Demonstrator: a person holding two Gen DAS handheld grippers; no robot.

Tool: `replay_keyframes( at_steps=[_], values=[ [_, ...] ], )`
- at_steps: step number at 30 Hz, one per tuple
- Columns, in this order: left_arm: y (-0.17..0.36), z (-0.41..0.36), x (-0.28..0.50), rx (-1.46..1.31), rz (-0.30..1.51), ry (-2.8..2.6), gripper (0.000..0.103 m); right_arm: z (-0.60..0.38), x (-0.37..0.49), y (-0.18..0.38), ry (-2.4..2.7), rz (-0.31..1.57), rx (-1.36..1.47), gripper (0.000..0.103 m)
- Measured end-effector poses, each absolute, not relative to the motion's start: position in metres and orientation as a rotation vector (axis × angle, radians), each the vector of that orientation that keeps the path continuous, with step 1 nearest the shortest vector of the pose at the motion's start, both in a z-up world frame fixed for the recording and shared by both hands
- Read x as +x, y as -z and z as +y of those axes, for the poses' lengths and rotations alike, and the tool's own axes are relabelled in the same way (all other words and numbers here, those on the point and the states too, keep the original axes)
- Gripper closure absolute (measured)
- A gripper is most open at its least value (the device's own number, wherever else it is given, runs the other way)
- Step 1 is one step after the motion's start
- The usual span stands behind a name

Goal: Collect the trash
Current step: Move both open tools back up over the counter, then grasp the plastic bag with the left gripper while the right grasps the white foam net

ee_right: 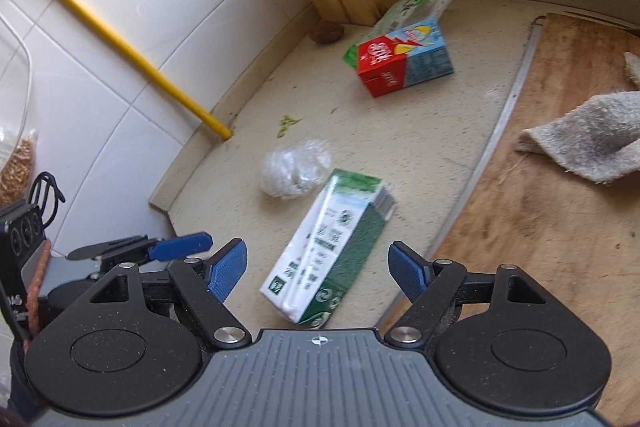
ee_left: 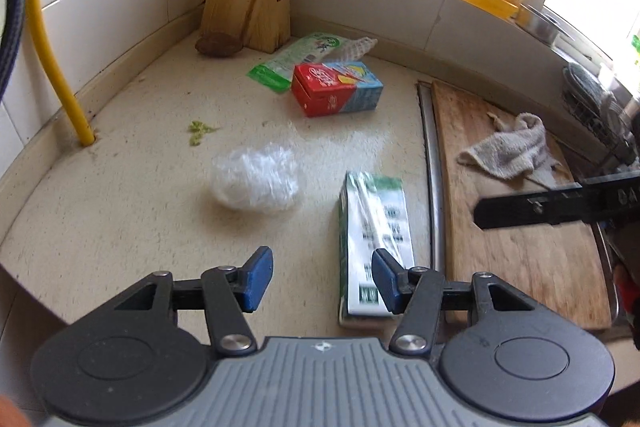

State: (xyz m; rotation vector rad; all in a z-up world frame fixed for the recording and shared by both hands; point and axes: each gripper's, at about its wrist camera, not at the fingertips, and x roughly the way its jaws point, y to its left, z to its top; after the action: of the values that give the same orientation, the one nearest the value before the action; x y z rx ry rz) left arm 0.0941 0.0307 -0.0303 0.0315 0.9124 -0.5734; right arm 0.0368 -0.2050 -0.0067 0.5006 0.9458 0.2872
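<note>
Both jaws apart and empty, right gripper (ee_right: pixel 318 273) lined over the green-white carton (ee_right: pixel 326 247) lying flat at lower centre (crumpled plastic (ee_right: pixel 294 167) just above-left): straddle narrow sides, close square, keep left gripper (ee_left: pixel 322 277) clear.

Carton (ee_left: pixel 374 247) right of bag (ee_left: pixel 256 179); board (ee_left: pixel 520 227) rightmost.

left gripper (ee_left: pixel 322 279) and right gripper (ee_right: pixel 318 271): black arms, blue fingertip pads, silver screws, ribbed grey body at 6 o'clock.
</note>
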Motion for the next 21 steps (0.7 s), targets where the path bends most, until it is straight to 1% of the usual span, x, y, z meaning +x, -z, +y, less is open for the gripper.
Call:
replay_keyframes(
  at_steps=[13,21],
  values=[
    [0.070,0.014,0.179,-0.087,0.969,0.381,0.052,-0.262,0.071,0.005,-0.227,0.925,0.498,0.018],
    [0.087,0.000,0.206,0.013,0.950,0.376,0.052,-0.289,0.082,0.002,-0.094,0.902,0.529,0.018]
  ],
)
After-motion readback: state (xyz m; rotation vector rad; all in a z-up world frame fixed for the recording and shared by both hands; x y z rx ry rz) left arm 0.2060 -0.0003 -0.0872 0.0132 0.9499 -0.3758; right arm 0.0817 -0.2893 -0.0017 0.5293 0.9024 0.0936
